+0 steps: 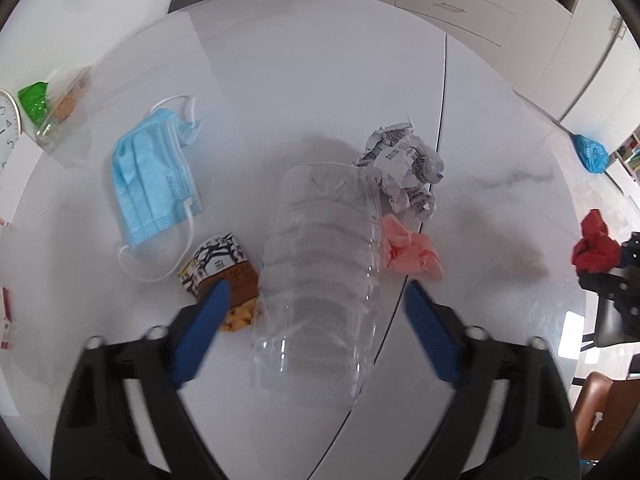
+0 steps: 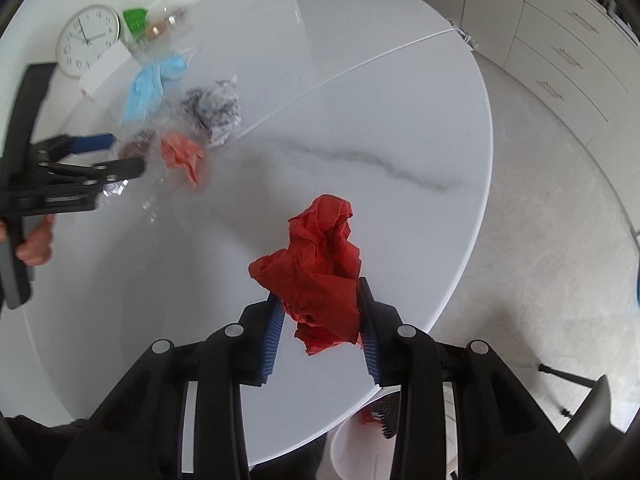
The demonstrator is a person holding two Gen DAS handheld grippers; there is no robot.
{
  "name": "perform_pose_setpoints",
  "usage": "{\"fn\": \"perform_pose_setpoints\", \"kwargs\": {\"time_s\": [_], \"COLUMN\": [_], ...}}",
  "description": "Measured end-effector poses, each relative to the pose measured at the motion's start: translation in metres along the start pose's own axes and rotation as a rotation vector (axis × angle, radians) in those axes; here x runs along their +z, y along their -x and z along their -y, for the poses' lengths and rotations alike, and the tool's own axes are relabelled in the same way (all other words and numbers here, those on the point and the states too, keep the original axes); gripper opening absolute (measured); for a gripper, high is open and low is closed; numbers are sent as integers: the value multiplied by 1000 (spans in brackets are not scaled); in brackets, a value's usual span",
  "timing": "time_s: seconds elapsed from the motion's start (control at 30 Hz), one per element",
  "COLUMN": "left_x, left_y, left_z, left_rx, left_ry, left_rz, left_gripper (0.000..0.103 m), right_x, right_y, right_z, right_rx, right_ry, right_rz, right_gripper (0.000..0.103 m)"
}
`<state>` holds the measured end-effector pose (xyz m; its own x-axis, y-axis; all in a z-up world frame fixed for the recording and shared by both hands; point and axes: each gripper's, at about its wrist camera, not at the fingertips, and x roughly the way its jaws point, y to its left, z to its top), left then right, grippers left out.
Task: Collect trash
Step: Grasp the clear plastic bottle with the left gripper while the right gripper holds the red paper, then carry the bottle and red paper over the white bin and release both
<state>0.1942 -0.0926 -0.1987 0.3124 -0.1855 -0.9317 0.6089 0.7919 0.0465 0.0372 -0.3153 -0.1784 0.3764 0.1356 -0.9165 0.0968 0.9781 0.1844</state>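
Right gripper (image 2: 322, 322) first: I have its blue pads clamped on both sides of a crumpled red tissue-paper wad (image 2: 320, 276), which bulges up and fwd out of the jaws, over the near-right edge of the round white marble-look table (image 2: 400, 128). Below that edge, partly hidden by the gripper, sits a white bin (image 2: 352, 448) w/ a red scrap inside.

Left gripper (image 1: 316, 304): jaws stand wide, straddling a clear ribbed plastic bottle (image 1: 320, 264) lying on its side on the table. There's a gap between each blue pad and the bottle wall, so no grip. Left pad overlaps a brown-and-patterned snack wrapper (image 1: 218, 268) w/ yellow crumbs at its near end, just beside the bottle.

Touching the bottle's right side: a crumpled pink paper wad (image 1: 408, 248). Just beyond that, a crumpled printed white paper ball (image 1: 408, 168) by the bottle's far end. Left of the bottle, a light-blue surgical mask (image 1: 154, 180) w/ white ear loops, lying flat.

Farther left, a clear plastic bag (image 1: 60, 112) w/ green and orange bits inside, next to a white round wall clock (image 2: 88, 40) lying on the table. Far bkgd: pale drawer cabinets (image 1: 452, 4).
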Motion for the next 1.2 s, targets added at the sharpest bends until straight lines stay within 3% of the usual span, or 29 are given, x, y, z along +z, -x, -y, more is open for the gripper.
{"fn": "perform_pose_setpoints", "kwargs": {"time_s": [0.03, 0.1, 0.33, 0.5, 0.73, 0.97, 1.2], "left_x": [1, 0, -13, -38, -71, -89, -85], "left_y": [-2, -6, 13, 50, 106, 133, 137], "left_z": [0, -2, -9, -11, 21, 94, 159], "left_rx": [-4, -5, 2, -9, -74, -150, -190], "left_ry": [-1, -5, 55, 129, 170, 58, -116], "left_rz": [-4, -6, 33, 65, 126, 146, 140], "left_gripper": [67, 62, 61, 61, 61, 61, 61], "right_x": [0, 3, -5, -17, -55, -128, -201], "right_y": [3, 5, 14, 27, 58, 86, 66], "right_z": [1, -1, -6, -6, 12, 60, 100], "right_rx": [6, 19, 73, 98, 94, 10, -60], "right_ry": [-8, -21, -68, -64, -104, -232, -377], "right_rz": [4, 8, 37, 63, 99, 87, 13], "right_gripper": [35, 35, 36, 36, 37, 37, 38]}}
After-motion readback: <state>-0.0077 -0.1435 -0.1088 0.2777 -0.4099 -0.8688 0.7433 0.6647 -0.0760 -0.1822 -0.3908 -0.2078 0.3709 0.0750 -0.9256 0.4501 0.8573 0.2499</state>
